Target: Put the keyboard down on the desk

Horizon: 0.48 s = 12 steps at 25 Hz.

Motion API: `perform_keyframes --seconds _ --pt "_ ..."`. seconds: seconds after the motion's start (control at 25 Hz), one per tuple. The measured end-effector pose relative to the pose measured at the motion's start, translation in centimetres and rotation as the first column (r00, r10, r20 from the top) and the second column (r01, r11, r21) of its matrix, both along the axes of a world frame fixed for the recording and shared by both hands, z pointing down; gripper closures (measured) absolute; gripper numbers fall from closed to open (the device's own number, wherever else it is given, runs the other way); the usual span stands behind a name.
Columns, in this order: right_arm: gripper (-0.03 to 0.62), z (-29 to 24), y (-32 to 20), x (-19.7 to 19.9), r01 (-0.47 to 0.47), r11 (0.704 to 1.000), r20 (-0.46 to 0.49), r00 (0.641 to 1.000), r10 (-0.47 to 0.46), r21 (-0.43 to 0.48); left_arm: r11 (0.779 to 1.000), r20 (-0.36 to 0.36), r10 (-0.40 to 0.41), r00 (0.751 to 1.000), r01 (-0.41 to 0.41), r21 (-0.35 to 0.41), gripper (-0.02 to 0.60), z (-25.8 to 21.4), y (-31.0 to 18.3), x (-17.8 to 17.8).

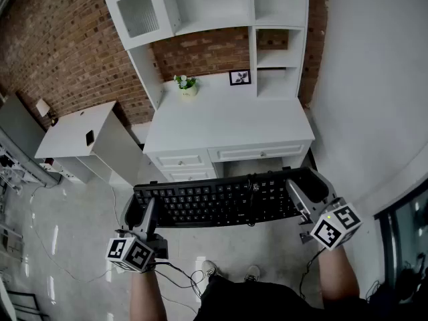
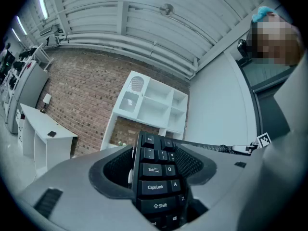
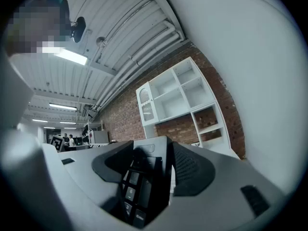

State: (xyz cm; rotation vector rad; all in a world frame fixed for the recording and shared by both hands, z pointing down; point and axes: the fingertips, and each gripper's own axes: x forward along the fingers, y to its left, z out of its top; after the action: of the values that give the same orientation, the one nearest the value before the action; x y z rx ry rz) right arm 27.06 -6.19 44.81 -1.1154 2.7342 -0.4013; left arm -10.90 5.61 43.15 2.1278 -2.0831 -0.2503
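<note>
Scene: head view looks steeply down on a person's two forearms, each w/ a set of tongs. Together they carry a black keyboard (image 1: 217, 202) in front of a white bench (image 1: 227, 116).
Keyboard: full-size, keys up, roughly level, long side parallel to the bench's front edge. It is held in the air just short of the bench, in front of its drawers (image 1: 231, 155) and over the floor (image 1: 73, 246). It does not touch the bench.
L tongs (image 1: 138, 209): clamped on the keyboard's left end. L gripper view shows Esc, Tab, Caps Lock and Shift keys running btwn the two dark pads. The jaws are spread wide and the keyboard end fills the gap.
R tongs (image 1: 311, 191): clamped on the keyboard's right end. R gripper view shows number-pad keys and the end edge wedged btwn its pads, jaws also spread wide.
On bench: small plant pot (image 1: 188, 85) at back left, picture frame (image 1: 240, 77) at back, right of centre. Both are well apart from the keyboard.
Above bench: white hutch (image 1: 214, 5) w/ open shelves and one glass door, against a brick wall (image 1: 73, 52).
Left of bench: white side cabinet (image 1: 80, 136) w/ a small dark item on top, too small to tell what.
Nearer the person than bench: cable (image 1: 180, 273) trailing from the L tongs, and shoes (image 1: 231, 271) on the floor.
</note>
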Motion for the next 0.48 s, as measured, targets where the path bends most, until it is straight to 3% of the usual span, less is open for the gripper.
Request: perform_keyframes --seconds 0.48 --pt "0.330 -0.49 0.25 0.52 -0.006 1.000 0.012 1.000 0.006 0.003 1.000 0.005 0.003 1.000 -0.003 0.008 0.299 -0.47 0.28 0.42"
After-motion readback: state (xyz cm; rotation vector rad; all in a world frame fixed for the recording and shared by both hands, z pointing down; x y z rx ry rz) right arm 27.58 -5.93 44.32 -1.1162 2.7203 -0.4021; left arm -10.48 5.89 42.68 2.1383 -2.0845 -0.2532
